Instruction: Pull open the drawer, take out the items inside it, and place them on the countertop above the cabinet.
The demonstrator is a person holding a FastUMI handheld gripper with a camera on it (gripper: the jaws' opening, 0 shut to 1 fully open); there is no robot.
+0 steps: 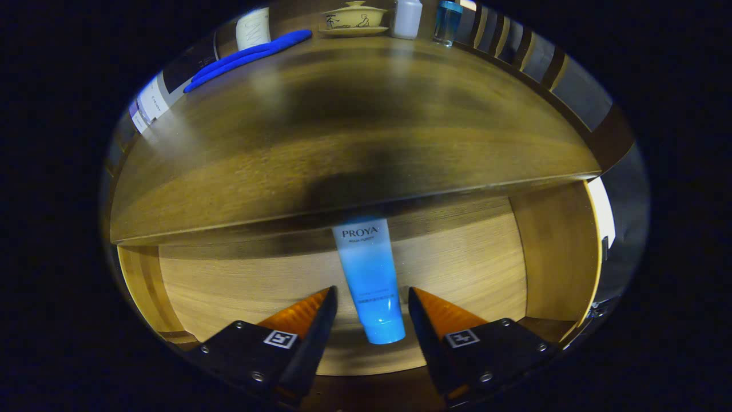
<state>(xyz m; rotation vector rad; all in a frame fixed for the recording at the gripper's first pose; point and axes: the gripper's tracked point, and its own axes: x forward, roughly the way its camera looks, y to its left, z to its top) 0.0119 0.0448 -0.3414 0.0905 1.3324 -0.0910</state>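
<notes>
The drawer (549,269) stands pulled open below the wooden countertop (343,131). A blue tube (370,280) lies on the drawer's floor, cap end toward me, its far end under the countertop's edge. My gripper (372,294) hangs over the open drawer with its fingers apart, one on each side of the tube's lower half. Neither finger presses on the tube; a gap shows on both sides.
On the countertop's far side lie a blue pen-like object (251,57), a lidded tea bowl on a saucer (354,18), a white bottle (407,18) and a blue-topped clear bottle (447,22). The drawer's side walls (137,280) close in left and right.
</notes>
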